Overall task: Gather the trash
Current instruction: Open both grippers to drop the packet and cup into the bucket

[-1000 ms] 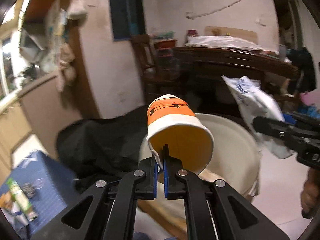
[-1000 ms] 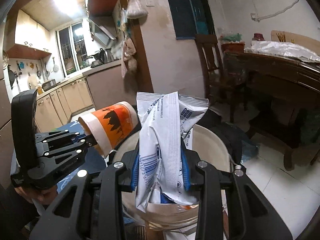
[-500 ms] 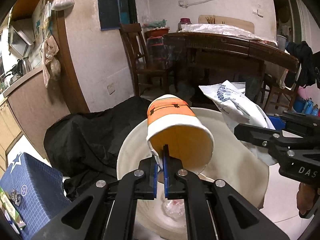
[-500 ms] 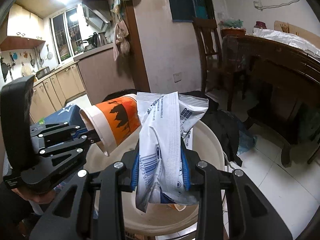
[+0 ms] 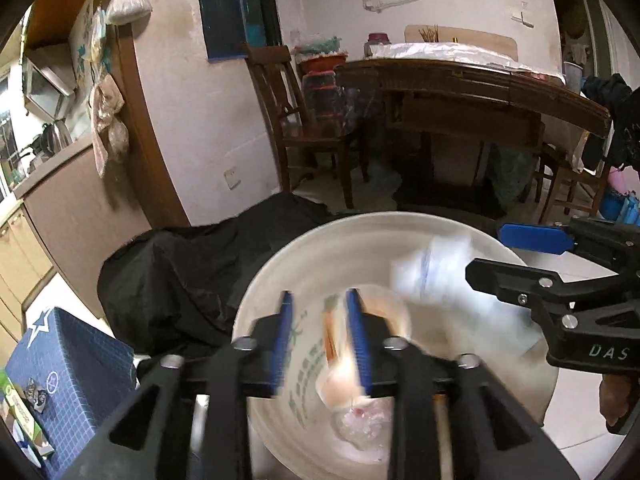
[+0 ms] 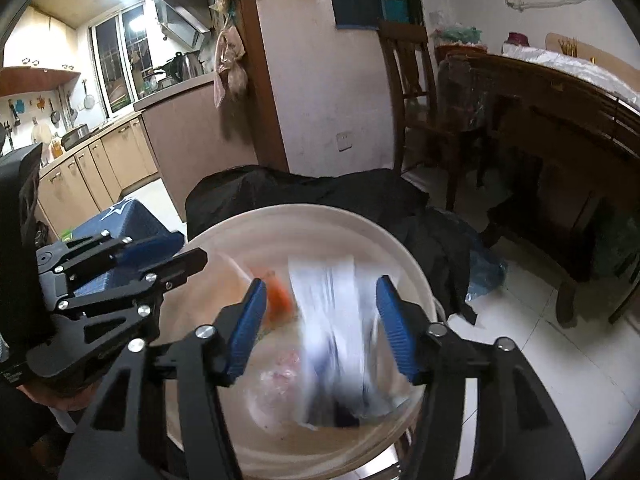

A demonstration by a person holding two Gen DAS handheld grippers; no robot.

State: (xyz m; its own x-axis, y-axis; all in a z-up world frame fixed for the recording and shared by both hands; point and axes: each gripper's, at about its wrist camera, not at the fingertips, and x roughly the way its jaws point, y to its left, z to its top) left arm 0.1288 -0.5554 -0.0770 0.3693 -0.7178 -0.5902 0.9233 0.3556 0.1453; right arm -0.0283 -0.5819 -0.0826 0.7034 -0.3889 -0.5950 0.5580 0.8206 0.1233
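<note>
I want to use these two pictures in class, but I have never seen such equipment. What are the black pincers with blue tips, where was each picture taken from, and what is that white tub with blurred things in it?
A person holds one two-finger tool in each hand; each carries a fisheye camera looking along its fingers. One picture looks past the left tool, the other past the right tool. Below both is a white bin. Both tools' jaws are opening: a blurred orange cup and a white wrapper are dropping in. Nothing is gripped.
</note>
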